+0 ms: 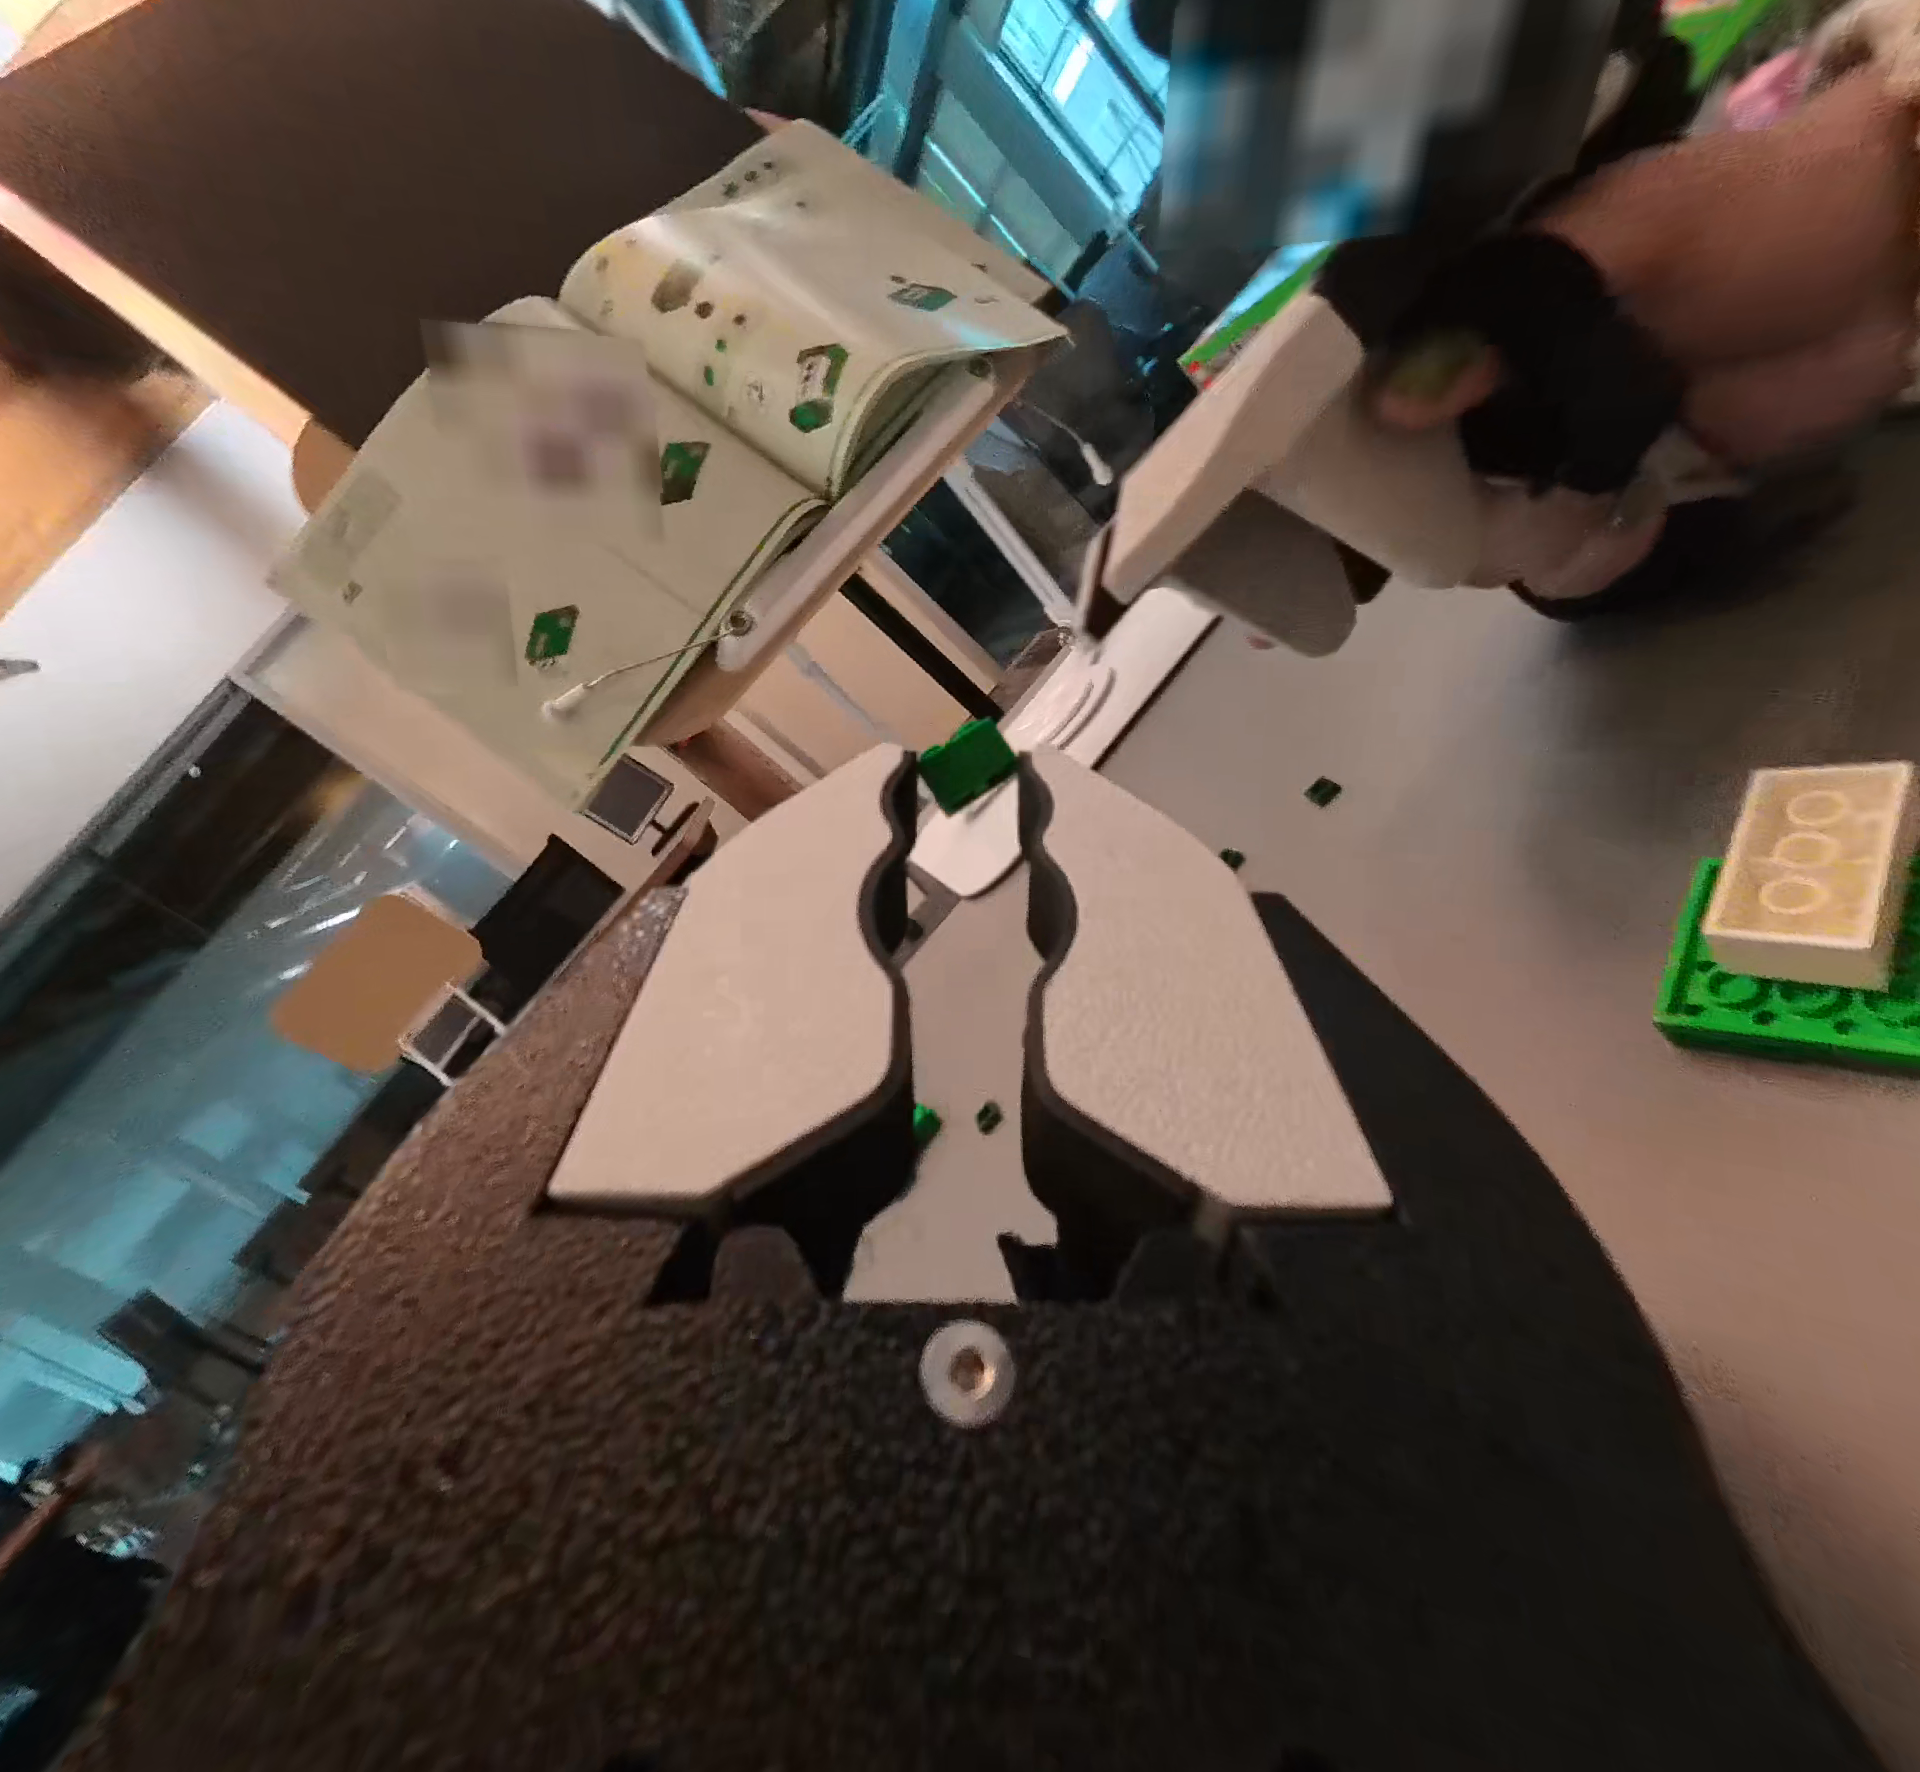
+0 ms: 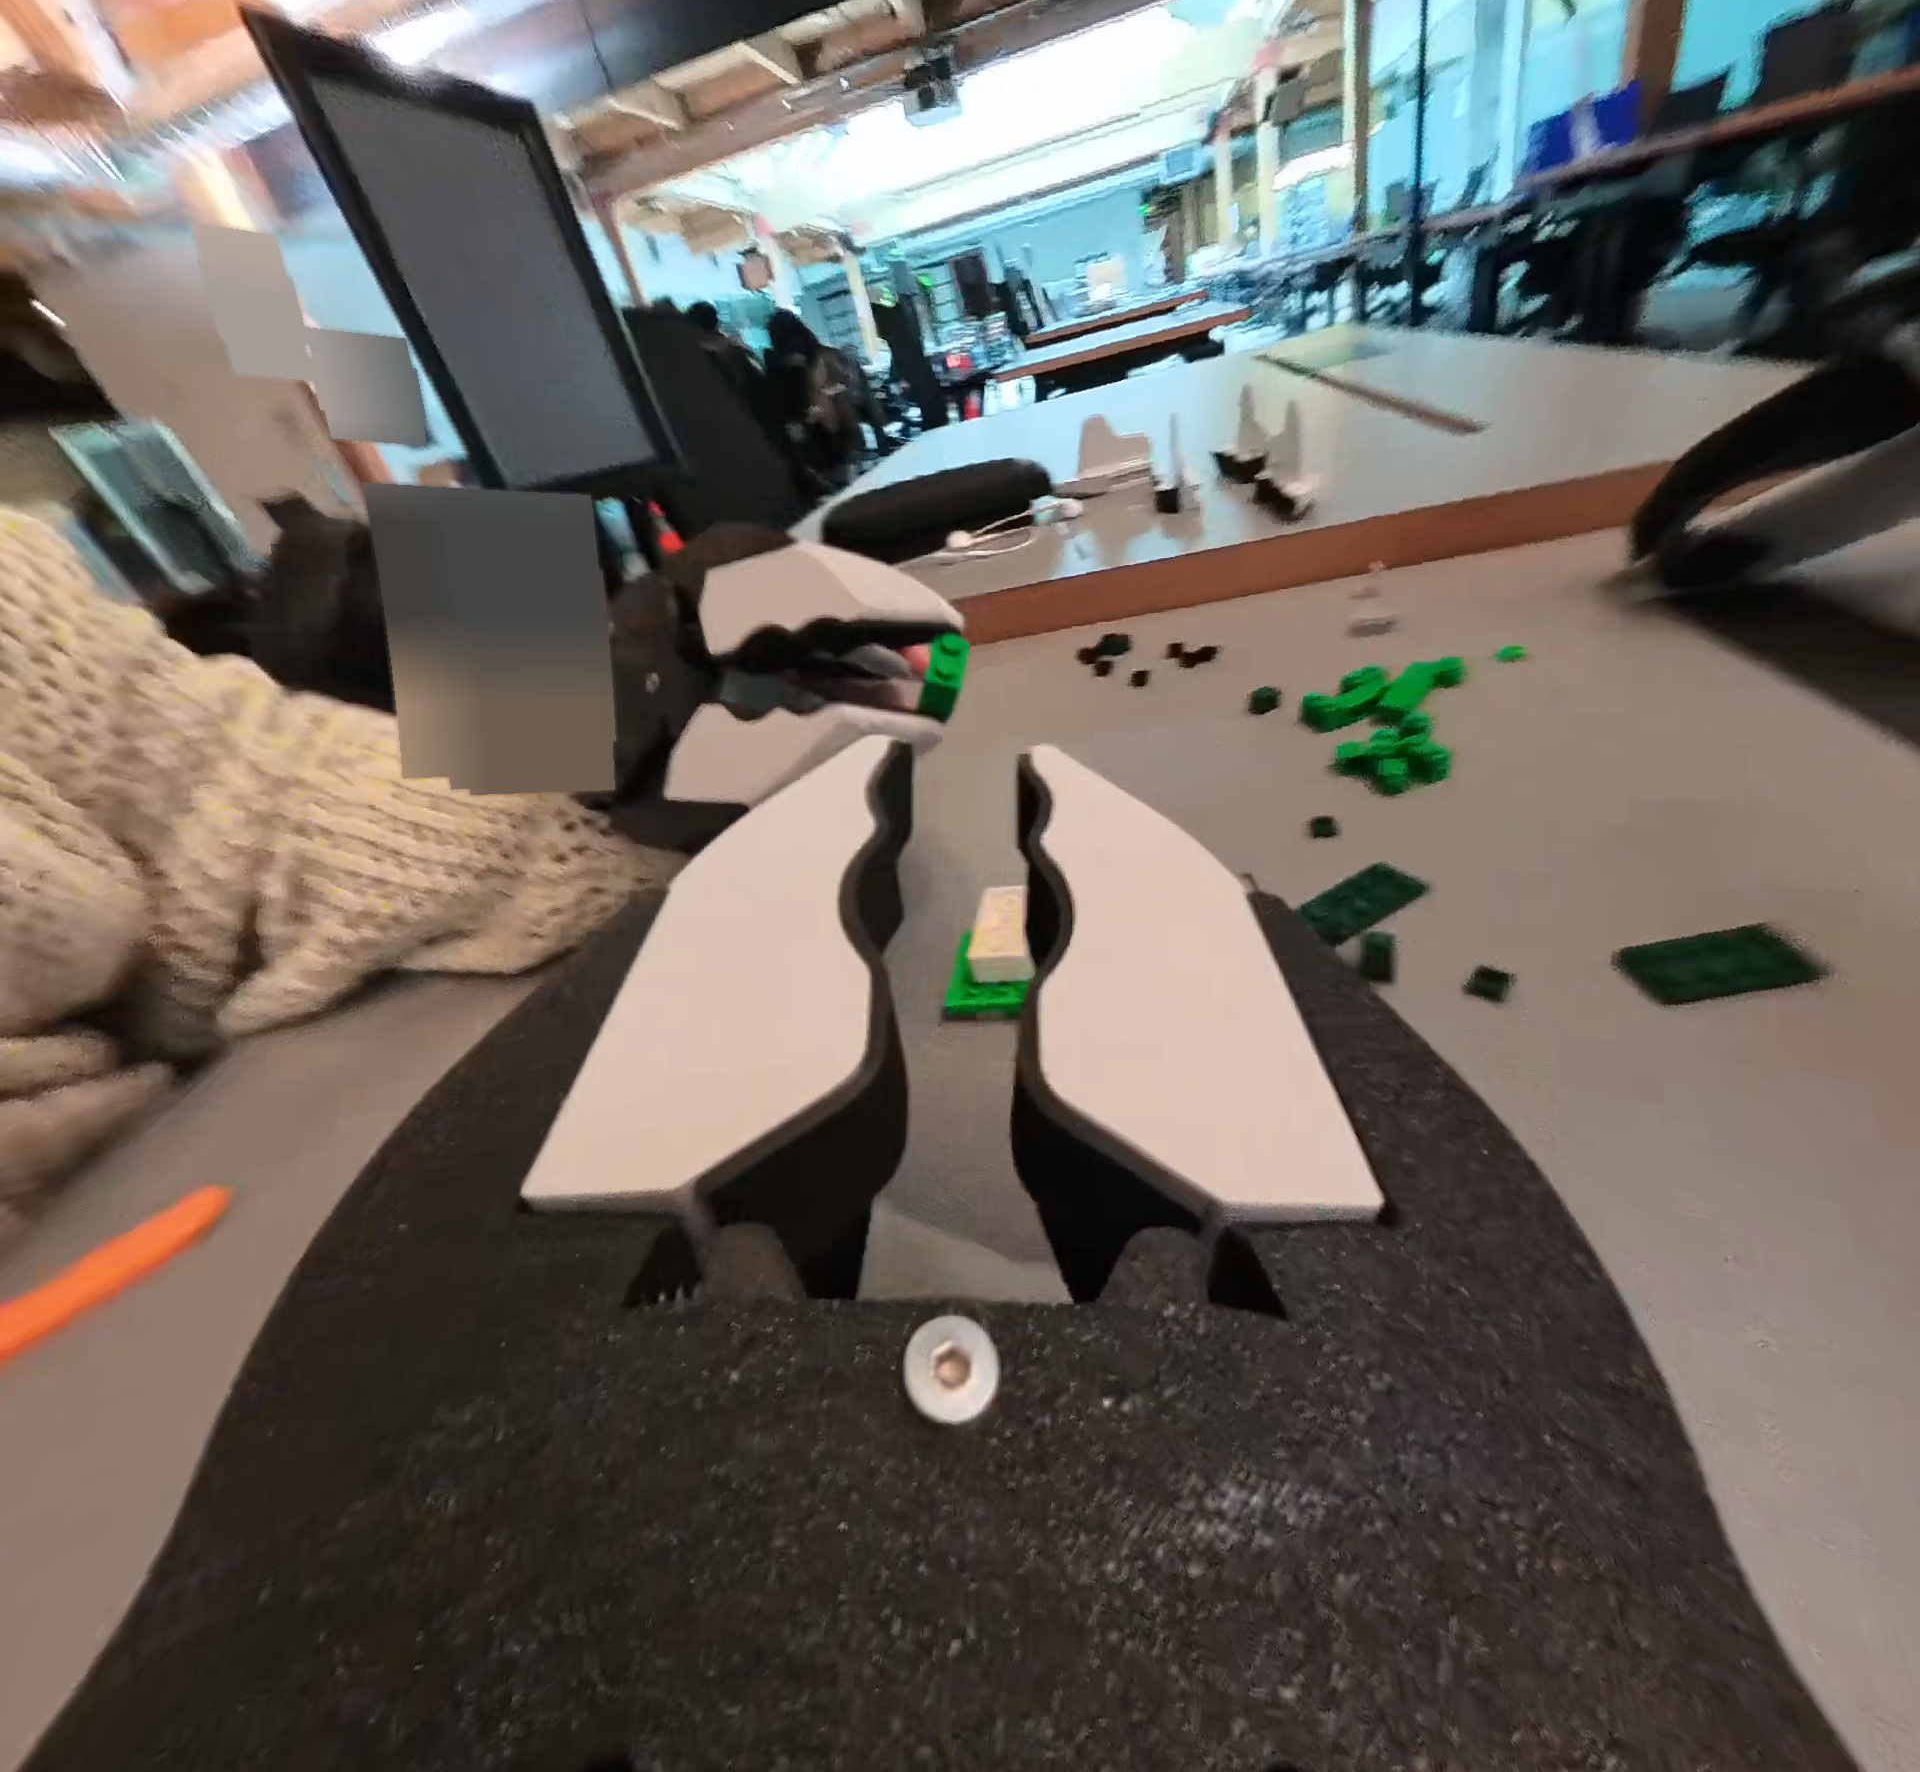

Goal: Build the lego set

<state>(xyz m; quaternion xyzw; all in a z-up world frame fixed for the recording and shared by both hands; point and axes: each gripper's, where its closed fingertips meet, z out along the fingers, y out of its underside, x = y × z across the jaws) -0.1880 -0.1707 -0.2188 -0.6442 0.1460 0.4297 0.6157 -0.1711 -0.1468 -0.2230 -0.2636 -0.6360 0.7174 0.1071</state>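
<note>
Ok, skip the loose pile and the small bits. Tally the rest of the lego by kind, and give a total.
Large dark green plates: 2
White brick: 1
Bright green plate under it: 1
Bright green brick in the left gripper: 1
Orange tool: 1
Total: 6
</note>
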